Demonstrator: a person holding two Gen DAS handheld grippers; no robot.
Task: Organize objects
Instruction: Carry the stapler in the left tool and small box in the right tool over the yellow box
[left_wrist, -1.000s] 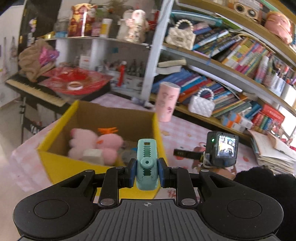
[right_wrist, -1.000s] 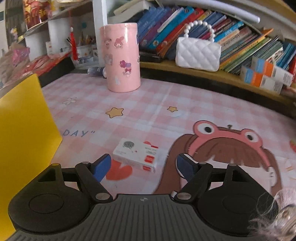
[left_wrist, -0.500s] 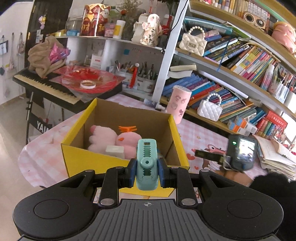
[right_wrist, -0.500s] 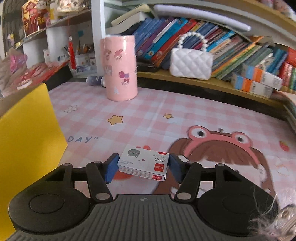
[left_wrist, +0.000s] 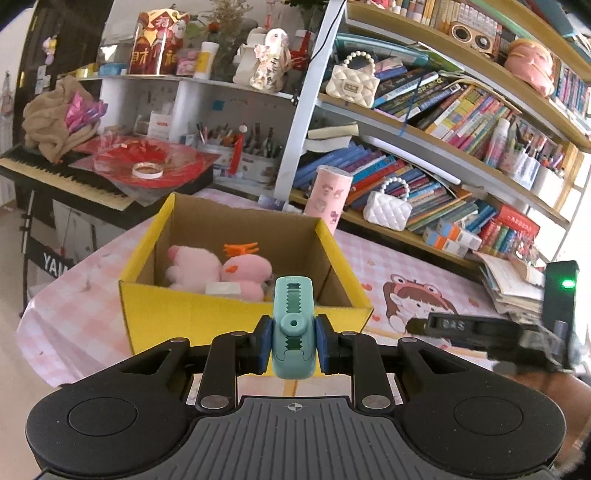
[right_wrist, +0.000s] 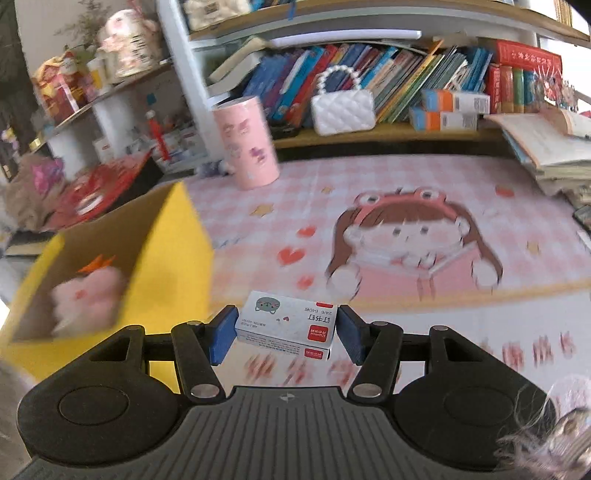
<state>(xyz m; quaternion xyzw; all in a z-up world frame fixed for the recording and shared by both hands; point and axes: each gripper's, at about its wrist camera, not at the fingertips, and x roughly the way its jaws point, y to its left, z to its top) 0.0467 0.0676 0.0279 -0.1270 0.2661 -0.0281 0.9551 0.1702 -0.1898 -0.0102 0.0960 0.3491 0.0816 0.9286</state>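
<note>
Lifted off the pink mat (right_wrist: 388, 177) — staple box (right_wrist: 286, 325), right gripper (right_wrist: 286, 334) clamping it | left gripper (left_wrist: 293, 345) gripping teal stapler (left_wrist: 293, 328) near yellow box (left_wrist: 236, 321)

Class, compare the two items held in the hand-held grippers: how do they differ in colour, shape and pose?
The small teal plastic clip is one colour, narrow and ridged, gripped upright. The white cardboard staple box bears red labels and a grey cat, is flat and rectangular, held lying level. Both are clamped between blue pads near the yellow cardboard box.
</note>
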